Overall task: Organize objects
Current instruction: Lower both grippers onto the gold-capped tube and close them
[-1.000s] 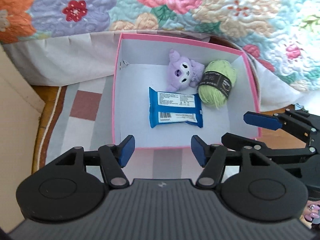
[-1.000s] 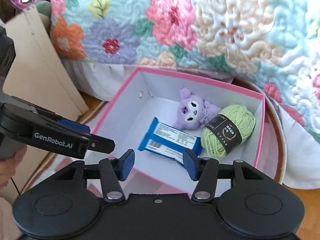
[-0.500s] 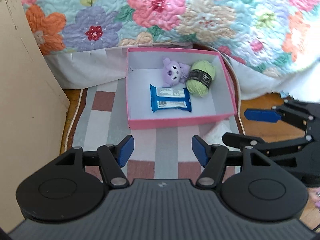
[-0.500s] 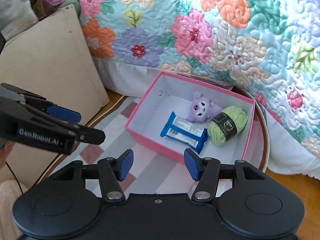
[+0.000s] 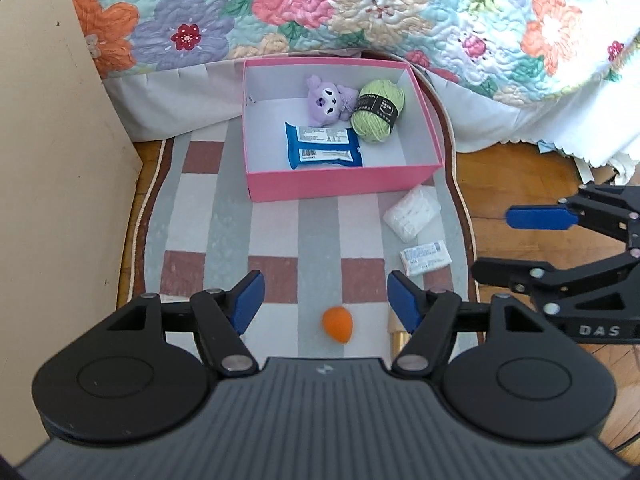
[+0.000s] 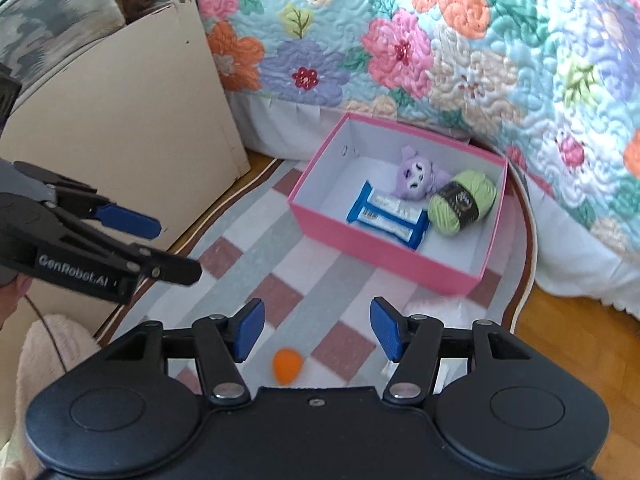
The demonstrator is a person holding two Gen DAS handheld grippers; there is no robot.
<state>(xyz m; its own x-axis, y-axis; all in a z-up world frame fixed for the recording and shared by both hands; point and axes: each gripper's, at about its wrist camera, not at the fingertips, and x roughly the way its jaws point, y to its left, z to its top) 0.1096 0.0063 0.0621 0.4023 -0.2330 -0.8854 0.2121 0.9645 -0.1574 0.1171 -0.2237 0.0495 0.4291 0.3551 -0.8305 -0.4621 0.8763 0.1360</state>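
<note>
Wooden floorboards [image 5: 516, 184] run beside a checked rug [image 5: 276, 232] of grey, white and brick-red squares, which lies against a bed draped in a flowered quilt [image 5: 400, 4] with a white valance; a beige panel [image 5: 44, 184] stands at the rug's left edge. On the rug sits a pink box [image 5: 344, 184] holding a purple plush toy [image 5: 326, 100], a ball of green yarn [image 5: 376, 112] in a black printed band too small to read, and a blue packet [image 5: 322, 146] with a barcode label. Outside the box, on the rug, lie a white wrapped pack [image 5: 412, 214], a small white printed sachet [image 5: 426, 258] and an orange egg-shaped sponge [image 5: 337, 324]. "GenRobot.AI" is printed on the left gripper's arm and "DAS" on the right one's. The left gripper [image 5: 322, 302] and right gripper [image 6: 316, 332] both hang above the rug with jaws apart, having just been opening, and nothing between them.
</note>
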